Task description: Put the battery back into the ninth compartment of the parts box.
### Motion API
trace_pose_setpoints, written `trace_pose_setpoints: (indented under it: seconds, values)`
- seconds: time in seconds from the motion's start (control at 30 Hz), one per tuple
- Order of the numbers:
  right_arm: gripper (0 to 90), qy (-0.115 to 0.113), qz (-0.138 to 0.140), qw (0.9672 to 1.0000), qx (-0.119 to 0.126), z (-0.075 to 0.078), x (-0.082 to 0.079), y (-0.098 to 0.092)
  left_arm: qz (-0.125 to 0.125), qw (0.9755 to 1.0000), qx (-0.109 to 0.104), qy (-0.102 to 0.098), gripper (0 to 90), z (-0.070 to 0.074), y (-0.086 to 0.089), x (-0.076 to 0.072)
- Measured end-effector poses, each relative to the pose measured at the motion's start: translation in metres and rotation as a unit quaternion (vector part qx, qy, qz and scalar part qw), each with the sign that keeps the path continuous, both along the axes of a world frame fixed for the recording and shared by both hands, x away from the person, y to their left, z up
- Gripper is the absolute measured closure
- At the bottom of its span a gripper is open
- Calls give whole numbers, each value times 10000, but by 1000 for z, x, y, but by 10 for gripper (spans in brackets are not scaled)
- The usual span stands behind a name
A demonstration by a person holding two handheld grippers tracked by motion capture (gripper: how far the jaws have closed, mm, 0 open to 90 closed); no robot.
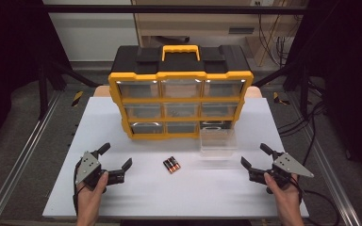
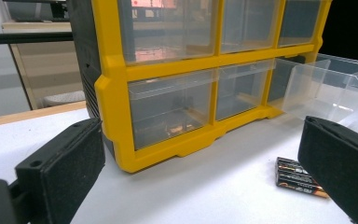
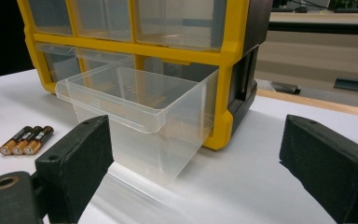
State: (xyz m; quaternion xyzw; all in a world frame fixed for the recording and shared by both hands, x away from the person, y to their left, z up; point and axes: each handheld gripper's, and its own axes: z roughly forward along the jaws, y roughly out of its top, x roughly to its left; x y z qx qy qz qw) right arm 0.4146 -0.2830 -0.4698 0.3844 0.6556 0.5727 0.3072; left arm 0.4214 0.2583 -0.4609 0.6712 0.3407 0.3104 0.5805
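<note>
Both grippers — left [image 1: 118, 157] and right [image 1: 253, 154] — stood wide open, empty, flanking the batteries [image 1: 171, 165] before the clear drawer [image 1: 218, 143].

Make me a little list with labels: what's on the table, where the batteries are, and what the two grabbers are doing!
table: white
cabinet: yellow and black, nine clear drawers, at the back of the table
drawer: bottom right one, pulled out, looks empty
batteries: three, side by side on the table in front of the cabinet
left gripper: open, holds nothing, left of the batteries
right gripper: open, holds nothing, right of the batteries, near the drawer
</note>
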Motion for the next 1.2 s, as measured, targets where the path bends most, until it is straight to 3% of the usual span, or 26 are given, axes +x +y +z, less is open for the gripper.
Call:
trace_pose_setpoints:
  seconds: [0.17,0.3,0.57,0.6,0.73,0.83,0.9,1.03,1.2]
  values:
    - [57,77,-32,10000,13,1,-2,0,1,10000,-76,-23,6,1,0,-1]
    - [21,304,13,9995,40,4,-6,4,-12,9999,-121,-96,8,2,1,-2]
    - [70,718,266,9971,-39,2,-11,11,-17,9997,-219,-85,7,1,3,-2]
    - [80,759,497,9955,-269,2,-13,17,-33,9998,-210,-68,7,1,2,-2]
    - [97,874,738,9925,-427,0,-13,25,-38,9997,-225,-76,7,1,2,-2]
    - [125,1043,947,9877,-679,-1,-15,40,-25,9998,-212,-62,7,0,3,-1]
    - [133,1073,993,9867,-712,0,-16,43,-8,9998,-173,-56,7,0,3,-1]
    - [190,1288,1177,9817,-765,4,-18,59,31,9999,-128,-79,7,0,3,-3]
    - [196,1369,1216,9788,-913,10,-19,78,72,9999,-36,-68,7,-1,3,-1]
